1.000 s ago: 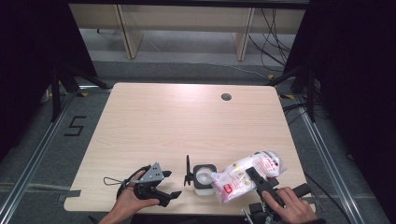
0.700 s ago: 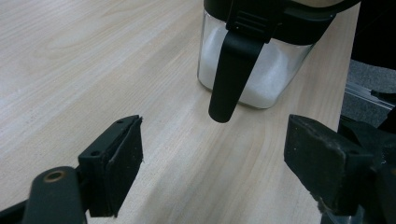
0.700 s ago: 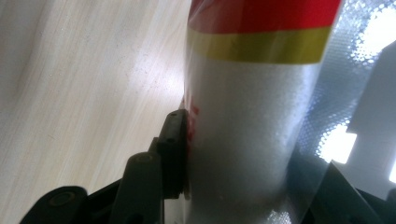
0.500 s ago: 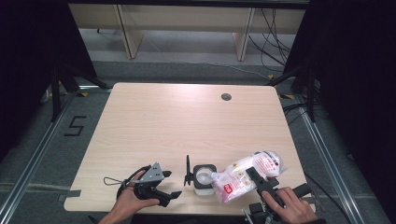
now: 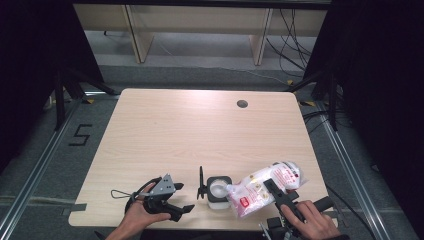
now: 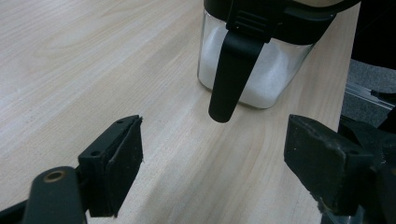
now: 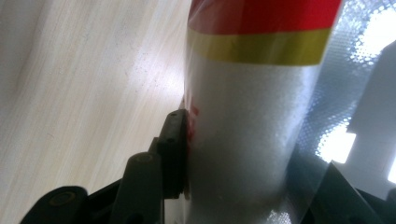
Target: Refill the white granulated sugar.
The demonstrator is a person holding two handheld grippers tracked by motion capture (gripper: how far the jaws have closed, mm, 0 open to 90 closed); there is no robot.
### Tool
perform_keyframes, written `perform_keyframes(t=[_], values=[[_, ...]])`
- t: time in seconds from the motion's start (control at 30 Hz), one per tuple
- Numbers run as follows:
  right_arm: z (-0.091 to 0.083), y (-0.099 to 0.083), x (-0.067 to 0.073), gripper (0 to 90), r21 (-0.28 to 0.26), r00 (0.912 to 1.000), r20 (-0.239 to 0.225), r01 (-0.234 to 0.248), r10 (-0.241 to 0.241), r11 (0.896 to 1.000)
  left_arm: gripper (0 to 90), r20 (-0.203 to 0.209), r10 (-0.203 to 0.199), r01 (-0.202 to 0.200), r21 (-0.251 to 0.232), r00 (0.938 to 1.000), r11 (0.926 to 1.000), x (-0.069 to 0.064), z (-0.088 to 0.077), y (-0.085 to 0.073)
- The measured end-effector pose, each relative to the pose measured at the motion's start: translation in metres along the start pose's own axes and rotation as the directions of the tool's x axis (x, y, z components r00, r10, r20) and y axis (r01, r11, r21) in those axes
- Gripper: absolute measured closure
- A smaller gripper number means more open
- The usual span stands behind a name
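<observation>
Pouring step in hand, judged from the layout: bag of white granules (image 5: 265, 187) tipped toward the open container (image 5: 219, 190) near the front edge of the table (image 5: 200, 130).

Right gripper (image 5: 280, 195) clamped across the bag's body; in the right gripper view, one jaw pad pressed flat into the silvery film below the red and yellow bands (image 7: 261, 28), film bulging around it. Bag lying slanted, its cut corner at or just over the container's right rim; white contents visible inside the container. Cannot tell whether anything is flowing right now.

Left gripper (image 5: 170, 205) resting low on the table, left of the container, jaws spread wide with nothing between them. In the left gripper view, clear container wall (image 6: 252, 79) with white fill behind it, and a black hinged lid tab (image 6: 229, 79) hanging down its side, tip just clear of the wood. From the high view, lid (image 5: 200, 182) standing upright at the container's left edge.

To do this well:
- Keep the spout corner inside the rim before raising the bag's tail; spill likely onto the table otherwise.
- Tilt slowly; soft film may slump and shift the stream.
- Hold grip firm but not tighter; more squeeze could burst granules out in a rush.
- Bring the free gripper in to steady the container or lid, since the container is light and close to the table edge.
- Watch fill level through the clear wall; stop short of the rim.
</observation>
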State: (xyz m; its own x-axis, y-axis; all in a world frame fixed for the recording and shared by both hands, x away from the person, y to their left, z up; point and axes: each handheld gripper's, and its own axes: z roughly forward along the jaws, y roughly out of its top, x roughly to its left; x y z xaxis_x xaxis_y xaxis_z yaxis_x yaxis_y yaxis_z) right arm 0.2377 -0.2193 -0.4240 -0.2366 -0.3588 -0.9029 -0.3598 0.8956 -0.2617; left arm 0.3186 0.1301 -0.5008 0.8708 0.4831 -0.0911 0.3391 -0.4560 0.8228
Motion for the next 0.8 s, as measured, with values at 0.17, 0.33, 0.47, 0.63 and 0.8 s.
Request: perform_keyframes(t=[0.17,0.33,0.47,0.63,0.8], values=[[-0.0010,0.0007,-0.0014,60.7,0.011,0.9999,-0.010,0.014,-0.014,1.000,19.2,-0.002,-0.033,0.033,-0.001,0.9994,0.9994,-0.0018,-0.0001,-0.0005],[-0.0003,0.0017,-0.0020,60.7,-0.005,0.9994,0.012,0.033,-0.033,0.999,19.2,-0.001,-0.034,0.034,-0.001,0.9994,0.9994,-0.0019,-0.0001,-0.0005],[-0.0003,0.0017,-0.0022,60.7,-0.001,0.9993,0.011,0.036,-0.036,0.999,19.2,-0.001,-0.034,0.034,-0.001,0.9994,0.9994,-0.0018,-0.0001,-0.0005],[-0.0005,0.0014,-0.0024,60.7,0.003,0.9991,0.013,0.040,-0.040,0.999,19.2,-0.002,-0.035,0.035,-0.002,0.9994,0.9994,-0.0020,-0.0001,-0.0005],[-0.0005,0.0016,-0.0023,60.7,0.001,0.9991,0.015,0.039,-0.039,0.999,19.2,-0.002,-0.034,0.034,-0.001,0.9994,0.9994,-0.0019,-0.0001,-0.0005]])
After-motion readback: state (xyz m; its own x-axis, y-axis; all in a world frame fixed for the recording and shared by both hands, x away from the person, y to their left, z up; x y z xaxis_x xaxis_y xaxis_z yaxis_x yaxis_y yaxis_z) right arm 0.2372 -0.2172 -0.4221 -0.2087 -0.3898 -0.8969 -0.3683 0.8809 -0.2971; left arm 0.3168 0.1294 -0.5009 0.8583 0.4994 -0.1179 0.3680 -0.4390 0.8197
